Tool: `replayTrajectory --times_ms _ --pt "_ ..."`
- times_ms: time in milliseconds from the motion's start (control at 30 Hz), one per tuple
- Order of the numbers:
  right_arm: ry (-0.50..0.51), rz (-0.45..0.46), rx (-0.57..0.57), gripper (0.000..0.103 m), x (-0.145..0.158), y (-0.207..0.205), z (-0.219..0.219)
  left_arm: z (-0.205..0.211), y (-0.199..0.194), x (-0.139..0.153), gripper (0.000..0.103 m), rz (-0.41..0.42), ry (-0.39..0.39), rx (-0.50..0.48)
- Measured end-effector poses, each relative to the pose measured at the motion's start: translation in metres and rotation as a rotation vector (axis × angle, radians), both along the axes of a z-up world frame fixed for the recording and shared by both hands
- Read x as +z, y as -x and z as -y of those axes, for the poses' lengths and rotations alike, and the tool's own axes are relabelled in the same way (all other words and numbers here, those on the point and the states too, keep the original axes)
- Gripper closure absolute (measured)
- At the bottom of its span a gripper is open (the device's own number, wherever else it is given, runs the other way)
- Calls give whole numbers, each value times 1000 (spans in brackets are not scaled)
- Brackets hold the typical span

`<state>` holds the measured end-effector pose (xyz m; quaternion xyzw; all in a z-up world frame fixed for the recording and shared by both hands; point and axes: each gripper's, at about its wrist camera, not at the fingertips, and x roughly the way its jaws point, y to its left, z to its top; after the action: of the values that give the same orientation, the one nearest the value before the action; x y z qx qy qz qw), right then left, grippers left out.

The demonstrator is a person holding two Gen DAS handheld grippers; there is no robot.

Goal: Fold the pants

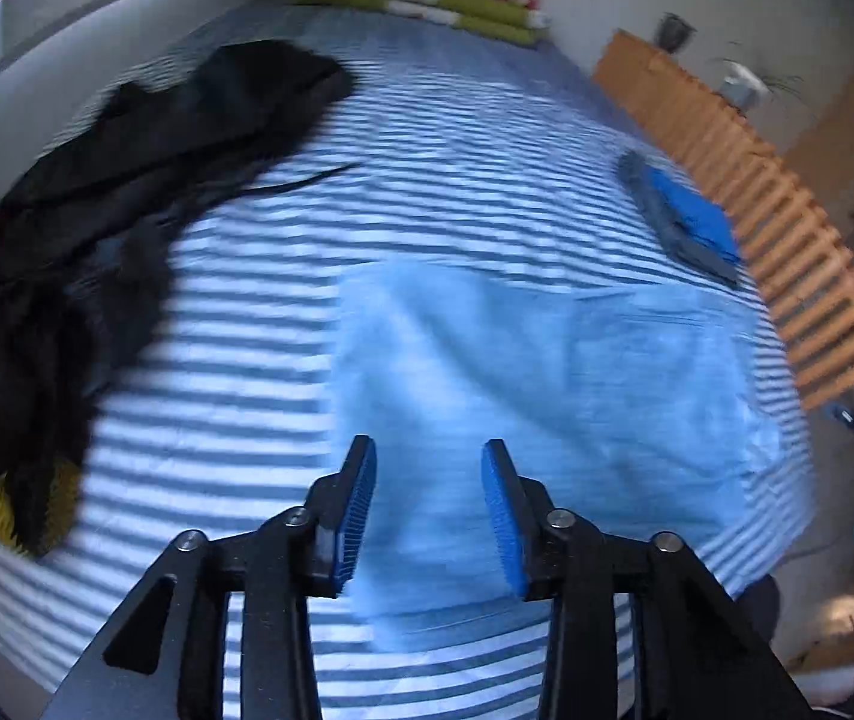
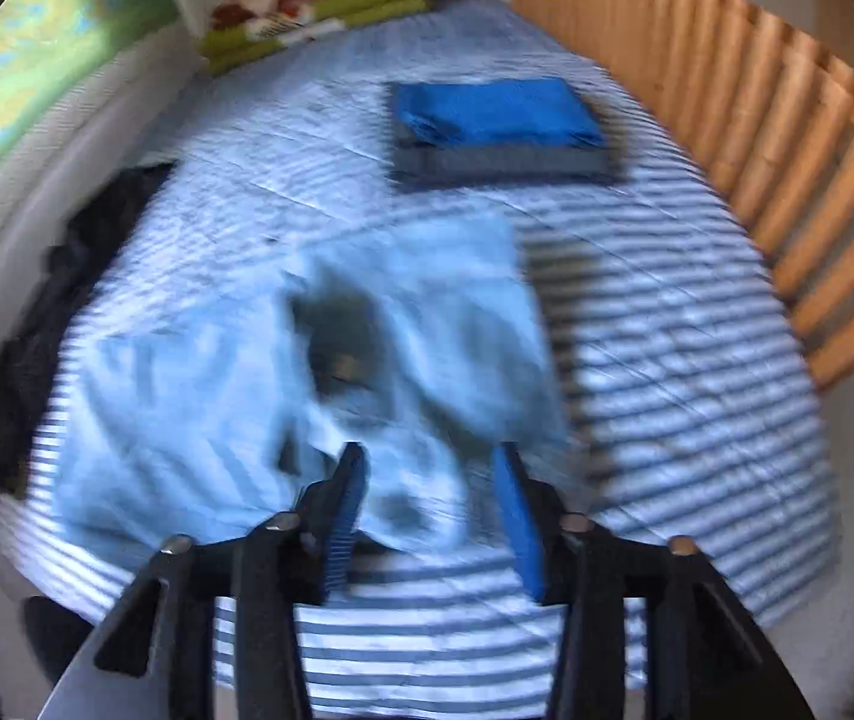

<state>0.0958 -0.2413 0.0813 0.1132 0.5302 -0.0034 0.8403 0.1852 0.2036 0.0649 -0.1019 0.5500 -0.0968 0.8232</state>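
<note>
Light blue pants (image 1: 547,396) lie on the striped bed near its front edge; in the left wrist view they look flat and roughly square. In the right wrist view the same pants (image 2: 199,408) are rumpled, with a dark opening near their middle. My left gripper (image 1: 430,450) hovers above the pants' near left part, open, with nothing between its blue pads. My right gripper (image 2: 430,453) is open too, above the pants' near right edge. Both views are blurred by motion.
A pile of black clothes (image 1: 127,168) lies on the bed's left side. A folded blue and grey stack (image 2: 499,132) sits further back on the right. Folded green and red blankets (image 2: 313,6) lie at the far end. A wooden slatted rail (image 2: 757,138) runs along the right.
</note>
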Motion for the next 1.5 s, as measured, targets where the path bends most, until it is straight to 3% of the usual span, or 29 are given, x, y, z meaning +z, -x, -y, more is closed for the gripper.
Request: replayTrajectory --times_ms 33,67,167,300,433,500,533,600,633,767,900,1000,1100,1300,1400,1500 --pt "-41 12 29 43 1 -7 -5 13 -4 -1 56 -1 33 -28" --pt "-77 22 60 42 0 -17 -12 29 -10 -7 56 -11 68 -61" --pt "-124 -1 110 42 -20 -52 -28 69 -17 -27 56 -42 131 -138" --pt "-179 -98 89 42 -63 -95 -33 100 -16 -59 56 -95 146 -201" --pt "-317 -158 68 42 -94 -115 -38 100 -16 -95 56 -166 171 -178" --pt "-285 -163 89 55 -96 -119 -52 95 -15 -103 56 -179 186 -162" --pt "-257 -172 96 73 -97 -120 -58 92 -15 -104 56 -179 192 -157" --pt "-168 -161 93 78 -89 -119 -71 89 -14 -102 56 -170 198 -157" --pt "-140 -149 107 90 -83 -117 -78 87 -12 -100 56 -164 196 -157" --pt "-65 -75 190 96 -38 -103 -109 76 -11 -95 56 -145 212 -147" --pt "-64 34 298 96 15 -103 -138 61 -11 -84 56 -112 244 -118" --pt "-80 78 321 96 35 -123 -151 54 -12 -75 56 -92 257 -100" --pt "-72 36 281 96 25 -159 -153 51 -16 -71 56 -85 242 -90" --pt "23 -174 165 90 -46 -200 -113 71 -22 -67 56 -84 238 -116" --pt "-50 -111 97 88 -34 -185 -65 99 -17 -66 56 -89 234 -179" --pt "-49 -51 44 68 -15 -150 -21 139 -9 -68 56 -92 205 -277"
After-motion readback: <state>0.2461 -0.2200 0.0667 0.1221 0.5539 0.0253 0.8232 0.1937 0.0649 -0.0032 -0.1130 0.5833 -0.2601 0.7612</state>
